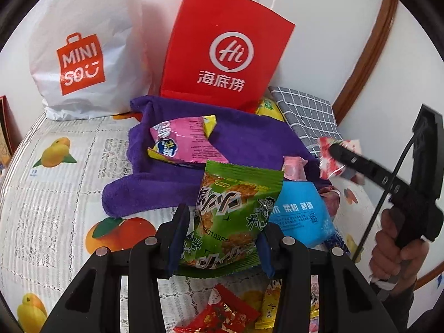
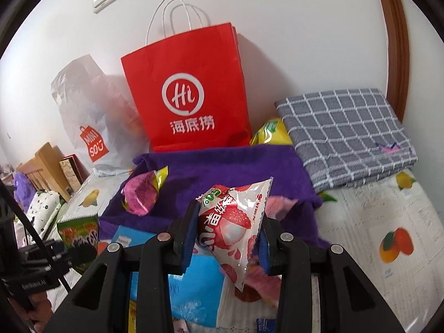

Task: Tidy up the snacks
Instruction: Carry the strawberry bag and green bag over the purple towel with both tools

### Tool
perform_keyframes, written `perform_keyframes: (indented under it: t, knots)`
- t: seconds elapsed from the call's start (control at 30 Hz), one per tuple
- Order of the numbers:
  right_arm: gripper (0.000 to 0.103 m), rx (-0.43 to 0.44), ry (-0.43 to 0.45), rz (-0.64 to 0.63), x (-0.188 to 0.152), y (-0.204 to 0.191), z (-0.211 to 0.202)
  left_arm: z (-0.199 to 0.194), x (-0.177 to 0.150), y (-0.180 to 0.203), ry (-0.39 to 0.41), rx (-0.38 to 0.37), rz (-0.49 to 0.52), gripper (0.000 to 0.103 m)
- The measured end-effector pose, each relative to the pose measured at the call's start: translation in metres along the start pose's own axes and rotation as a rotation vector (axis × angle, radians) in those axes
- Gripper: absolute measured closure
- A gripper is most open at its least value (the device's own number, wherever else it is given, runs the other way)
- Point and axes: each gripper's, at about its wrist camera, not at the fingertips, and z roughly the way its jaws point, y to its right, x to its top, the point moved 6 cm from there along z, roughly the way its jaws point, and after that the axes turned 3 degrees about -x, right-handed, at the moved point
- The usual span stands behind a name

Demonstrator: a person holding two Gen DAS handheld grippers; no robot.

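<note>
My left gripper (image 1: 222,238) is shut on a green snack packet (image 1: 236,211), held above the table; it also shows at the left of the right wrist view (image 2: 80,230). My right gripper (image 2: 229,233) is shut on a red-and-white lychee packet (image 2: 236,222), seen at the right of the left wrist view (image 1: 331,158). A pink snack bag (image 1: 183,141) lies on a purple towel (image 1: 244,138). A red paper bag (image 1: 224,47) and a white MINISO bag (image 1: 83,55) stand against the wall behind.
A blue tissue pack (image 1: 299,213) lies beside the towel. A grey checked cloth (image 2: 347,136) is folded at the back right, with a yellow packet (image 2: 272,133) next to it. Red and yellow snack packets (image 1: 230,313) lie below my left gripper on the fruit-print tablecloth (image 1: 55,194).
</note>
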Motion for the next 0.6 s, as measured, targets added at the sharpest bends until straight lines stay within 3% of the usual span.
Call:
perform_keyframes:
  t: [0.23, 0.6]
  knots:
    - [0.065, -0.034, 0.022, -0.025, 0.024, 0.003, 0.013, 0.000, 0.002, -0.009, 0.016, 0.029, -0.035, 0.060]
    - [0.065, -0.029, -0.132, 0.019, -0.008, 0.019, 0.080, 0.005, 0.000, -0.012, 0.012, 0.017, -0.048, 0.060]
